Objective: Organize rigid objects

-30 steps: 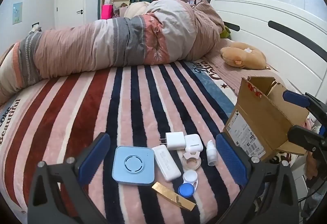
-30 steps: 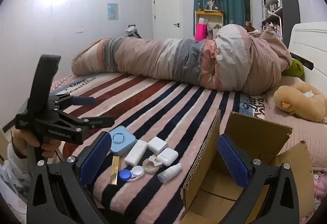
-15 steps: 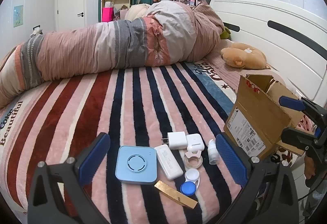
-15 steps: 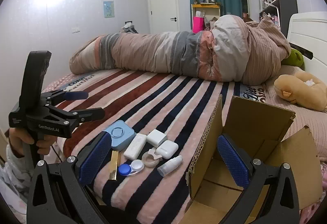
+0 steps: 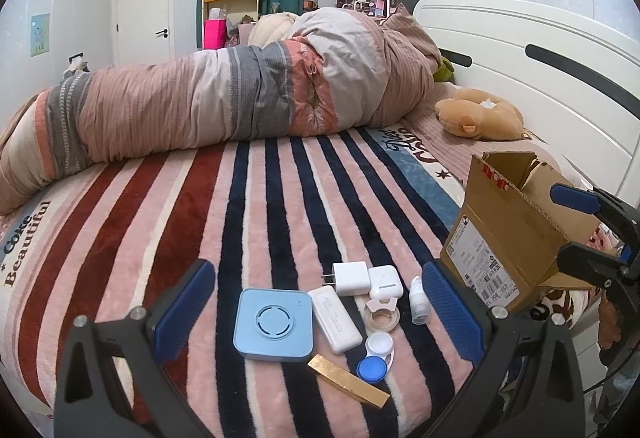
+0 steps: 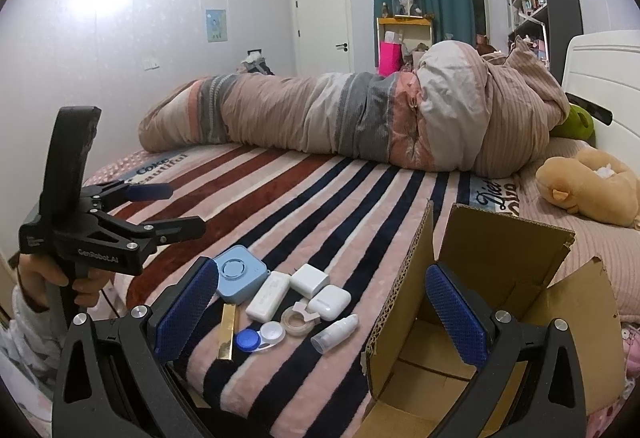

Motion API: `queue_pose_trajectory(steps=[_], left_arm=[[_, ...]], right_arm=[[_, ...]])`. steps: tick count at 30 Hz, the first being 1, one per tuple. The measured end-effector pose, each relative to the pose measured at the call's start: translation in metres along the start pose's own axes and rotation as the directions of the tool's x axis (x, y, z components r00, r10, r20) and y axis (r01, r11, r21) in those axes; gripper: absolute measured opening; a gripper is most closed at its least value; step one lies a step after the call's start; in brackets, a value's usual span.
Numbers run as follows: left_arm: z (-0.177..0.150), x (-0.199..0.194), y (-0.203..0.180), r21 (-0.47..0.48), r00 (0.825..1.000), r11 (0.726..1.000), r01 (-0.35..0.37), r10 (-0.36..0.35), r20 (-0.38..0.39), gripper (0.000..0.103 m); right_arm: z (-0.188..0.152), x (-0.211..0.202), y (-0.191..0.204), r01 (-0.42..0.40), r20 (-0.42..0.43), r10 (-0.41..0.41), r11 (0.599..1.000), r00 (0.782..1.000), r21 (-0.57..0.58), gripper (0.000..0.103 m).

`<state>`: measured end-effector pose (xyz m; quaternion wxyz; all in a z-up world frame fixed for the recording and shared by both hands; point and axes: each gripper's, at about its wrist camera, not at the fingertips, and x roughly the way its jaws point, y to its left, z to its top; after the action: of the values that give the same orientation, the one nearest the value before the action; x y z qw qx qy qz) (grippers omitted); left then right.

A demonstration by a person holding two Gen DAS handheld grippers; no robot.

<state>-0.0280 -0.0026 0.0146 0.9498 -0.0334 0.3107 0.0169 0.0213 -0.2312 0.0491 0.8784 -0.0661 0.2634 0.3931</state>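
Small items lie on the striped bed near its front edge: a light blue square case (image 5: pixel 273 324), a white power bank (image 5: pixel 334 319), a white plug charger (image 5: pixel 351 278), a white earbud case (image 5: pixel 384 282), a tape roll (image 5: pixel 381 314), a small white bottle (image 5: pixel 418 304), a blue-and-white lens case (image 5: pixel 375 357) and a gold bar (image 5: pixel 347 380). An open cardboard box (image 5: pixel 506 234) stands to their right. My left gripper (image 5: pixel 320 312) is open and empty, just before the items. My right gripper (image 6: pixel 322 312) is open and empty, with one finger over the box (image 6: pixel 504 278).
A rolled striped duvet (image 5: pixel 224 102) lies across the back of the bed. A tan plush toy (image 5: pixel 482 114) rests by the white headboard (image 5: pixel 532 54). The striped blanket (image 5: pixel 200 206) spreads between the duvet and the items.
Both grippers have drifted slightly, so the items and the box sit a little differently in each view. Both stay open. Nothing on the bed has moved.
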Motion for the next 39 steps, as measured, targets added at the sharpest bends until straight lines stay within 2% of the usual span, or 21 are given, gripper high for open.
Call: queue_pose_trajectory(steps=[39], left_arm=[[-0.0013, -0.001, 0.0043, -0.002, 1.0, 1.0, 0.003, -0.003, -0.003, 0.103]], right_arm=[[-0.0027, 0.0022, 0.008, -0.042, -0.01, 0.043, 0.999, 0.999, 0.004, 0.103]])
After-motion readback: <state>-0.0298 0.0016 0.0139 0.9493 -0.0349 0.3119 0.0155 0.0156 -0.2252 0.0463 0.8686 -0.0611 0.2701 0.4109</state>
